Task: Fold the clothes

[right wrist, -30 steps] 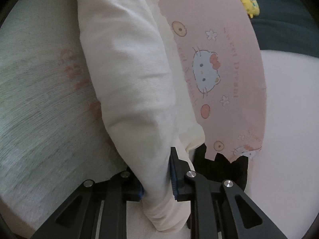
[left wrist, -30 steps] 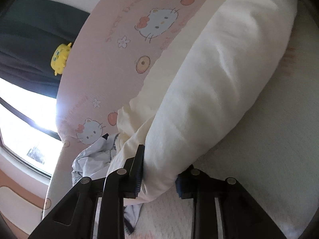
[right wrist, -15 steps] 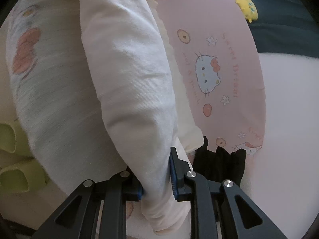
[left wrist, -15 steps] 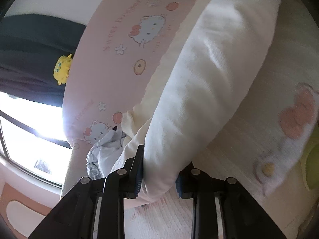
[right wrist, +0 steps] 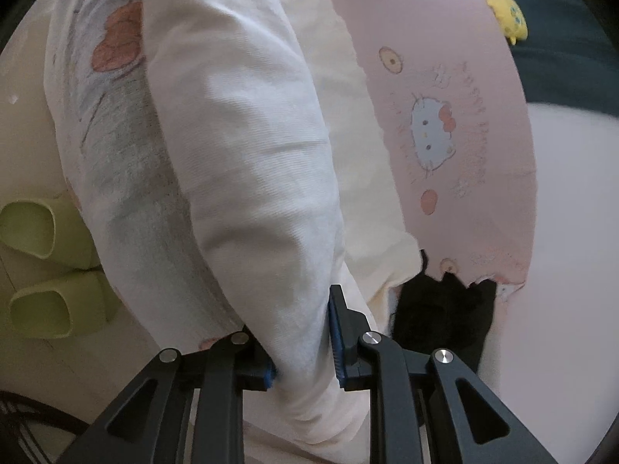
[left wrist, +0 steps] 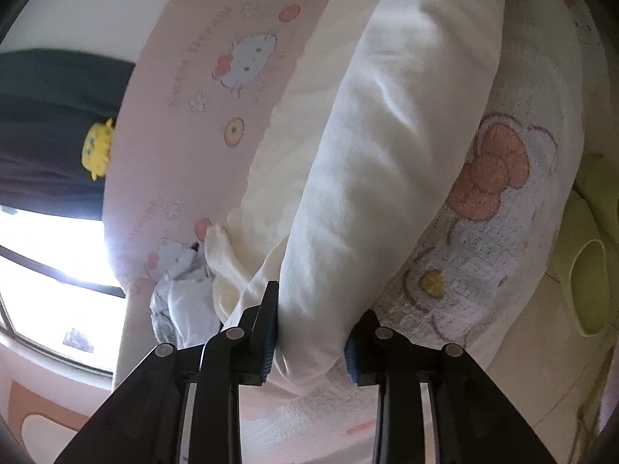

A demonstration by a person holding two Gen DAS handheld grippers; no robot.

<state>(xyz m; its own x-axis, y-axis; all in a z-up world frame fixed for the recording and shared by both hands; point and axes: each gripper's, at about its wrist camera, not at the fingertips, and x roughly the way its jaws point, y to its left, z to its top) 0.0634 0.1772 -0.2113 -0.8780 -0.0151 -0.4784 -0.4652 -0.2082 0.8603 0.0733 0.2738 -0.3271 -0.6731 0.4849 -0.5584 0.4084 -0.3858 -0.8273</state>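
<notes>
Lifted higher, cream garment (left wrist: 390,147) stretched between left gripper (left wrist: 311,332) and right gripper (right wrist: 301,340) (both clamped).

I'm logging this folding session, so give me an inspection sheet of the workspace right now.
Surface: pink cartoon-print sheet.
Job's things: cream garment, stretched between both grippers.
Clutter: black clothing, pale blue-white clothing, yellow plush toy.
Grippers: left gripper and right gripper each clamp a garment end in their jaws.
Cables: dark cords low in the right view, blurred.
Surroundings: green slippers on the floor, bright window.
</notes>
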